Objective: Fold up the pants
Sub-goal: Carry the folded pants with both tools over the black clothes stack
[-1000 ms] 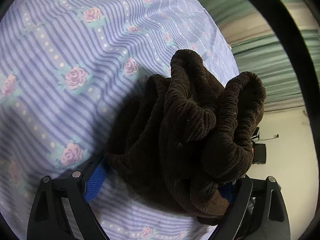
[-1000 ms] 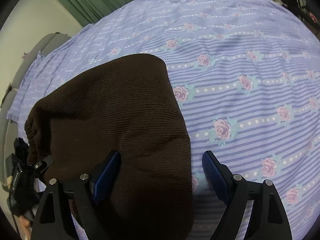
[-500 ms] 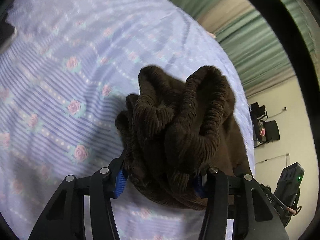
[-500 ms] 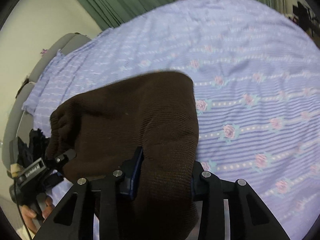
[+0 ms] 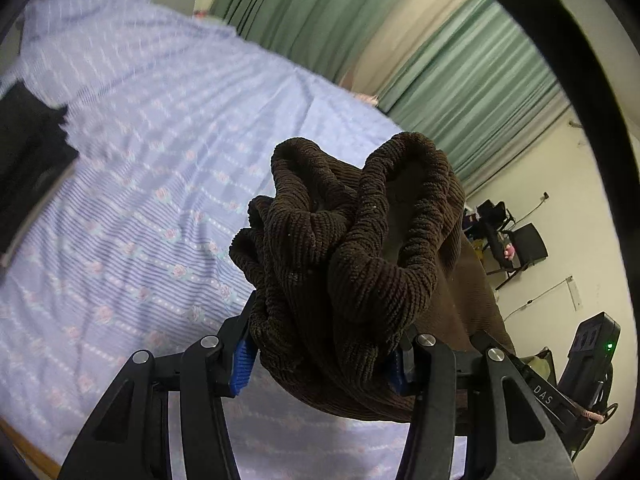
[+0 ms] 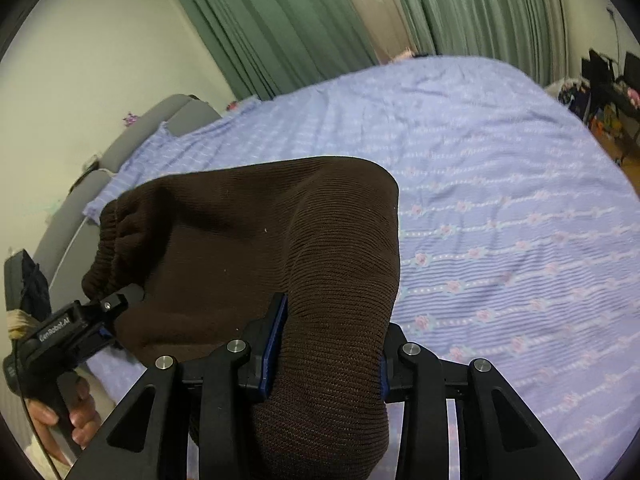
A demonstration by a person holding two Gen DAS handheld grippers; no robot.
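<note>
While the dark brown ribbed corduroy pants (image 5: 344, 276) hang bunched above the lilac striped rose-print bedsheet (image 5: 132, 184), the left gripper (image 5: 320, 360) clamps their gathered waistband and the right gripper (image 6: 326, 356) clamps another fold; green pleated curtains (image 6: 288, 28) hang beyond the bedsheet.

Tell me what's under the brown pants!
Under the brown pants you can see the bed sheet with pink roses. Both tools, left and right, squeeze the pants. The sheet right beneath them is hidden.

Bunched pants (image 5: 344, 276) fill the space ahead; bedsheet (image 6: 500, 208) beyond lies open.
</note>
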